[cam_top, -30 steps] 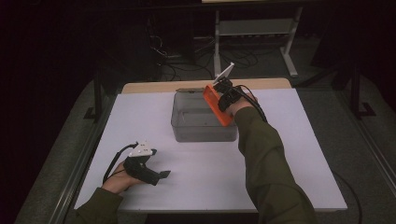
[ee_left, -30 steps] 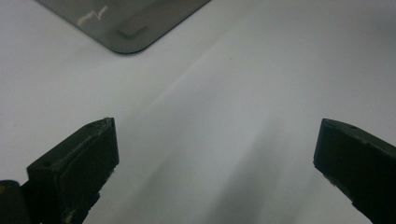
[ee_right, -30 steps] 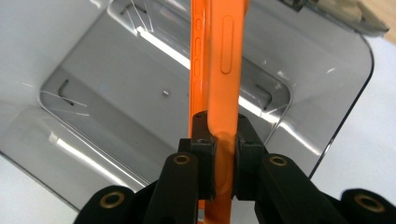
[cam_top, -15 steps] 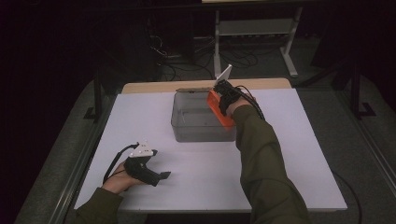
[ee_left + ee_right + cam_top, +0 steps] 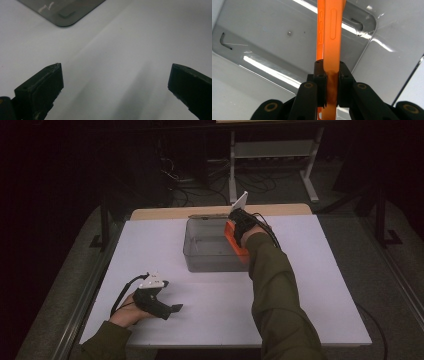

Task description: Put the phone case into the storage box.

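Observation:
A clear grey plastic bin point(image 5: 212, 247) stands at the middle back of the white table point(image 5: 320, 285). My right gripper point(image 5: 234, 227) is over the bin's right side, shut on an orange phone case point(image 5: 235, 242) held edge-on. In the right gripper view the orange phone case point(image 5: 331, 30) runs up from my right gripper point(image 5: 329, 75) above the bin's bare floor point(image 5: 274, 42). My left gripper point(image 5: 172, 309) rests low on the table's front left, open, with nothing between its jaws. Through the left gripper view's wide gap of my left gripper point(image 5: 115, 85) a corner of the bin point(image 5: 67, 15) appears.
A wooden strip point(image 5: 215, 211) runs along the table's back edge. Beyond it stand a white shelf frame point(image 5: 272, 155) and loose cables on the dark floor. Metal rails point(image 5: 82, 305) flank the table on the left and right.
The right gripper with the orange case has shifted slightly back and up over the bin's right side. The left gripper has stayed still.

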